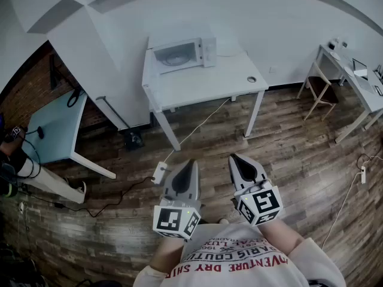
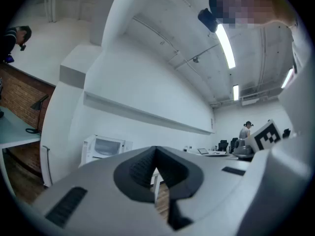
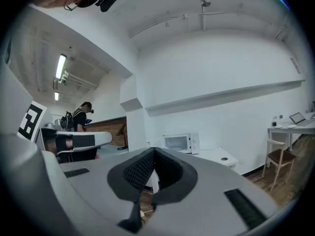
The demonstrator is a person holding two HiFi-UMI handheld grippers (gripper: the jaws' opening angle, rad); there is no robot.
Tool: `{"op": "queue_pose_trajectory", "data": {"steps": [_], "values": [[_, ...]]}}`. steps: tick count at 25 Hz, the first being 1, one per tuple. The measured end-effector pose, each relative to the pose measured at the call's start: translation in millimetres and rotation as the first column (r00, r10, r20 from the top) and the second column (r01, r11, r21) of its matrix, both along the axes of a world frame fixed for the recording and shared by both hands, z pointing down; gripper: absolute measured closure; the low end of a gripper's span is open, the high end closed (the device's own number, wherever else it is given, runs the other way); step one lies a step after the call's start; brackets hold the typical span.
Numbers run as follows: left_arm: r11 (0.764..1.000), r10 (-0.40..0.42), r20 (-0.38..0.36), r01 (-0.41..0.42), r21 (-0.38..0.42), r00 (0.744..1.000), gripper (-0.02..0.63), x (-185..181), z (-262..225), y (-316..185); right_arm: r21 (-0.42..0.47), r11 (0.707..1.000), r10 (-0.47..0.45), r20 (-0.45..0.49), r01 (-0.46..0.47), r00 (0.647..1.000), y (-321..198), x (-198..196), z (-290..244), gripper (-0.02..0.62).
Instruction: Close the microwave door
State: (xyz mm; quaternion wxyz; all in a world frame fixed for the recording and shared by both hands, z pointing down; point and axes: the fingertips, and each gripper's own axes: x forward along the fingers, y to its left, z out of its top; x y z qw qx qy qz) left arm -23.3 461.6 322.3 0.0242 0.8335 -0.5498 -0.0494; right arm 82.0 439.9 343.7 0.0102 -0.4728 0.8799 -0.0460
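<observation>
The white microwave (image 1: 179, 54) stands at the back left of a white table (image 1: 203, 85), far ahead of me; its windowed door looks swung partly out from the body. The same microwave (image 2: 104, 147) shows small in the left gripper view, and the microwave (image 3: 181, 142) is also small in the right gripper view. My left gripper (image 1: 191, 162) and right gripper (image 1: 234, 158) hover side by side over the wooden floor, well short of the table. On both, the jaws meet at the tip with nothing between them.
A small round object (image 1: 251, 79) lies on the table's right end. A cable runs from the table to a power strip (image 1: 159, 173) on the floor near my left gripper. A pale blue table (image 1: 54, 127) stands left; a chair (image 1: 320, 91) and white desk (image 1: 362, 88) stand right.
</observation>
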Motion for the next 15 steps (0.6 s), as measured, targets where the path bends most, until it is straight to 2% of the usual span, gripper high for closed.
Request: {"op": "queue_pose_trajectory", "data": {"steps": [10,15], "values": [[0.999,0.029,-0.015,-0.03,-0.013,0.999,0.604,3.7,5.2,2.7,-0.011,1.0,0.01,-0.016,-0.01,1.0,3.8,4.7,6.1,0.583],[0.999,0.031,-0.001,-0.031,-0.008,1.0,0.604,7.0,6.2,1.5,-0.024,1.0,0.02,0.015,-0.02,1.0,0.0,9.2,8.2,0.583]]}}
